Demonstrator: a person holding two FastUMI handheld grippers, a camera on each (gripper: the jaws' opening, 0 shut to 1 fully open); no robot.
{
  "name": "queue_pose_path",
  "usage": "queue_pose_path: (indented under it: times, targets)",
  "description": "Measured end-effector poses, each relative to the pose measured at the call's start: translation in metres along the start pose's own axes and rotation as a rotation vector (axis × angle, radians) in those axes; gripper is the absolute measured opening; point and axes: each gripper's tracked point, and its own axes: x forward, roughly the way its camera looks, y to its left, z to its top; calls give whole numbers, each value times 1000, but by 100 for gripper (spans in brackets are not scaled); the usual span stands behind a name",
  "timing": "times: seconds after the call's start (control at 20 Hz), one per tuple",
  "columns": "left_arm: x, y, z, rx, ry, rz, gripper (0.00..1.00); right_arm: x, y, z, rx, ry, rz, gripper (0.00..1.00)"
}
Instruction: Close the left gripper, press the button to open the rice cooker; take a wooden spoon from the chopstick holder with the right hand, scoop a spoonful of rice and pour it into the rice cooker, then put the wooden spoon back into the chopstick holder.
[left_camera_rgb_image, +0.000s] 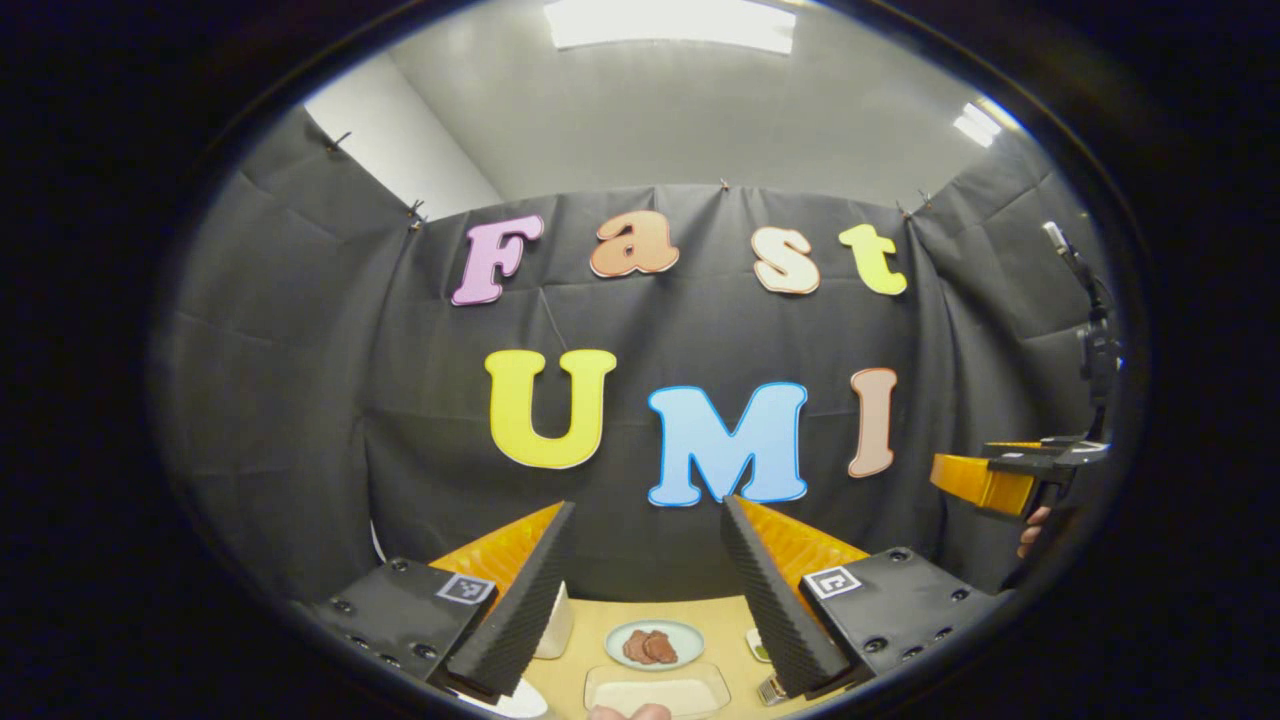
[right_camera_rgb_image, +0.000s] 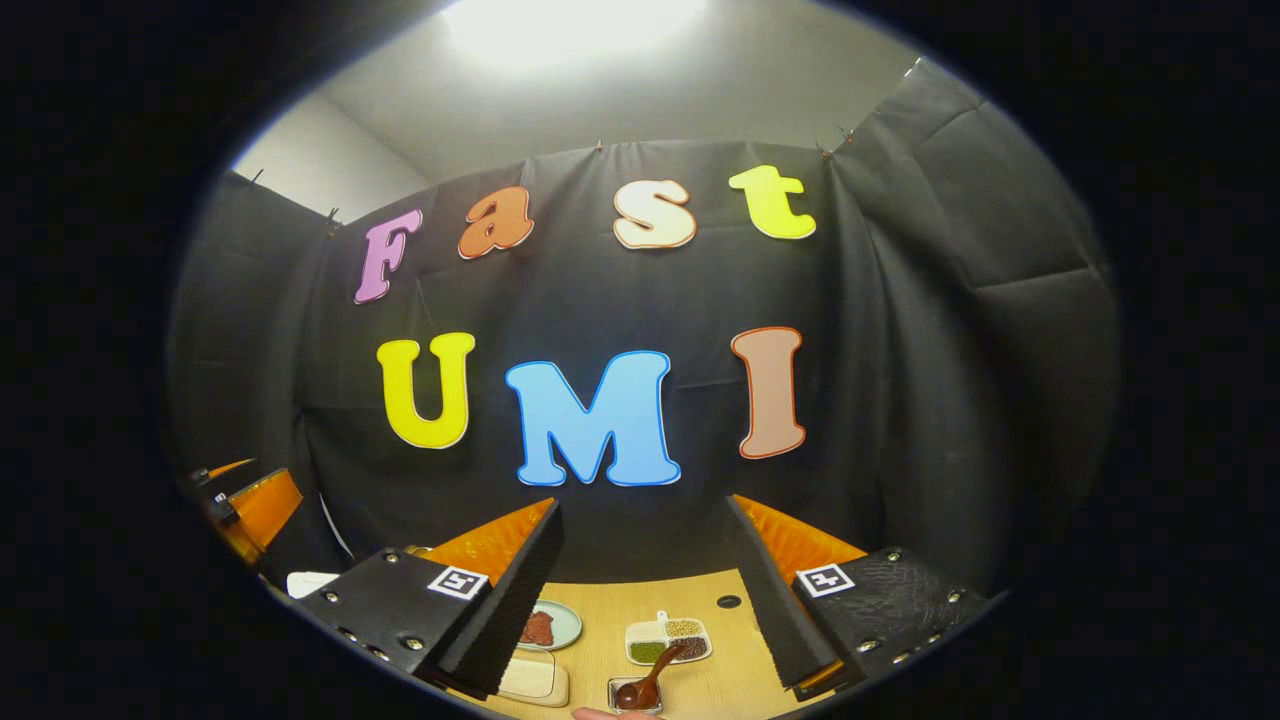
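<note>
My left gripper (left_camera_rgb_image: 648, 503) is held high above the table, open, with nothing between its fingers. My right gripper (right_camera_rgb_image: 643, 503) is likewise raised, open and empty. Below it, a dark wooden spoon (right_camera_rgb_image: 655, 675) rests with its bowl in a small square container (right_camera_rgb_image: 634, 696) near the table's front edge. A white rounded object (left_camera_rgb_image: 556, 625), perhaps the rice cooker, sits on the left, mostly hidden behind my left finger; it also peeks out as a white object (right_camera_rgb_image: 310, 582). The other gripper (left_camera_rgb_image: 990, 480) shows at the far right, held by a hand (left_camera_rgb_image: 1030, 532).
On the wooden table (right_camera_rgb_image: 730, 670) are a plate of brown slices (left_camera_rgb_image: 655, 645), a pale rectangular dish (left_camera_rgb_image: 655, 690) and a divided dish of grains (right_camera_rgb_image: 668, 640). Black cloth walls enclose the booth. A camera stand (left_camera_rgb_image: 1095, 340) rises at the right.
</note>
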Motion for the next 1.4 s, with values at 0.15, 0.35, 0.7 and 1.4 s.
queue_pose_path:
  times: [0.15,0.35,0.7,1.4]
  targets:
    - [4,2,7,-7,-20,4,100,2,0,2,-3,-5,3,97]
    - [8,5,1,-18,-12,-2,100,4,4,-5,-13,7,9,97]
    - [14,20,-7,-27,-14,17,100,4,13,-16,-18,21,31,97]
    - [-7,103,-69,20,15,155,91,10,24,-52,-19,76,56,97]
